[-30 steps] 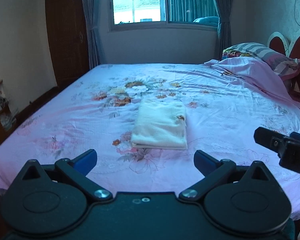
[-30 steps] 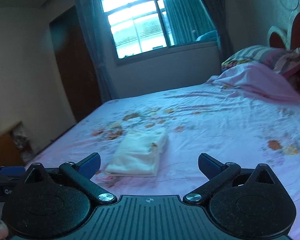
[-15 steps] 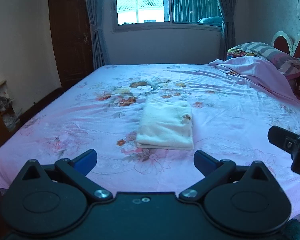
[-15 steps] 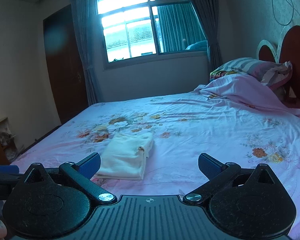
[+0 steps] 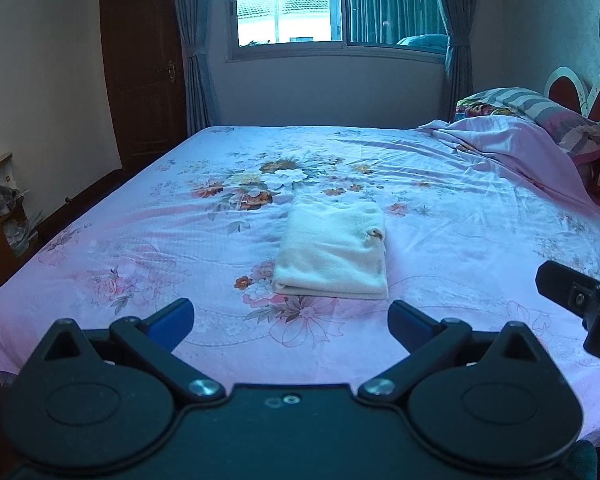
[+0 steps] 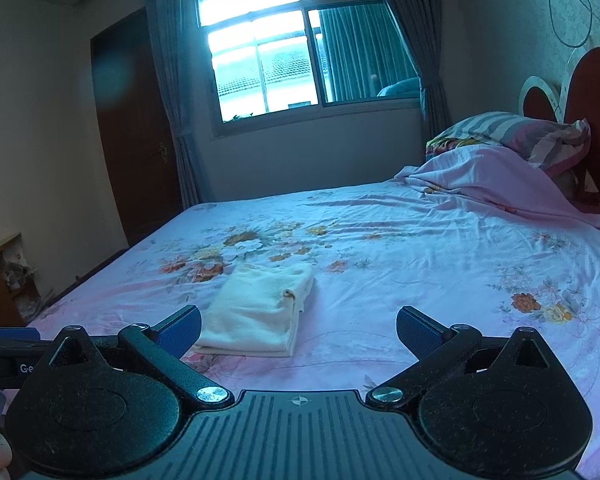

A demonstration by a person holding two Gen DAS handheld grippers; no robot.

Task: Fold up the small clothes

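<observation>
on floral bed (image 5: 460,208), folded cream garment (image 5: 332,258), both grippers spread

Both wrist views face across the bed (image 5: 460,208) toward the window (image 6: 268,56), sharing the folded cloth (image 5: 332,256)

1. The bed (image 5: 480,216) fills the room's middle, covered by a pink sheet printed with flowers, smooth but for light creases.
2. A cream garment (image 5: 332,258), folded into a neat rectangle, lies flat near the bed's middle, toward the near edge.
3. At the far right, a crumpled pink cover (image 5: 512,148) is heaped on the sheet.
4. A striped pillow (image 5: 540,110) rests behind that heap, against the headboard.
</observation>
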